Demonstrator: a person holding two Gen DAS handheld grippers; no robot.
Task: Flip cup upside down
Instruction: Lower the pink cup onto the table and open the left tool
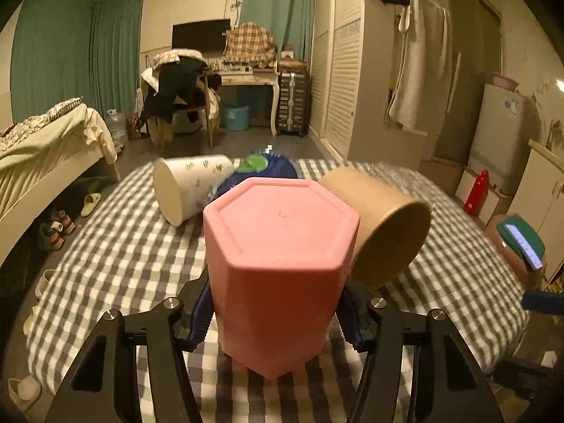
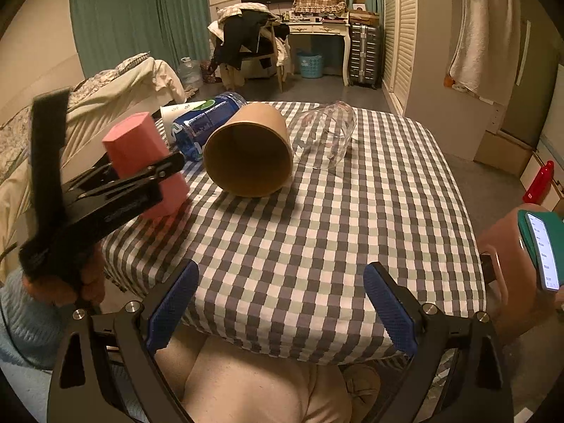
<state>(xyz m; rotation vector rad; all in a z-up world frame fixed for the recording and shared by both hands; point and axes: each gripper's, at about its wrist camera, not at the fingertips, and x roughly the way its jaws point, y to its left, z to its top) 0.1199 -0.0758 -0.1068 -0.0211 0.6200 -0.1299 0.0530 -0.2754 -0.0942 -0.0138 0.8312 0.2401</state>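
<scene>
Room: checkered table bare from centre to near and right edges; far-left corner crowded. Left gripper clamped on pink hexagonal cup near left edge, base uppermost, long axis tilted. Right gripper spread wide, empty, at near edge.

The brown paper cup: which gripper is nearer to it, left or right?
Left. The left gripper holds the pink cup right beside the brown cup. The right gripper waits open at the table's near edge.
</scene>
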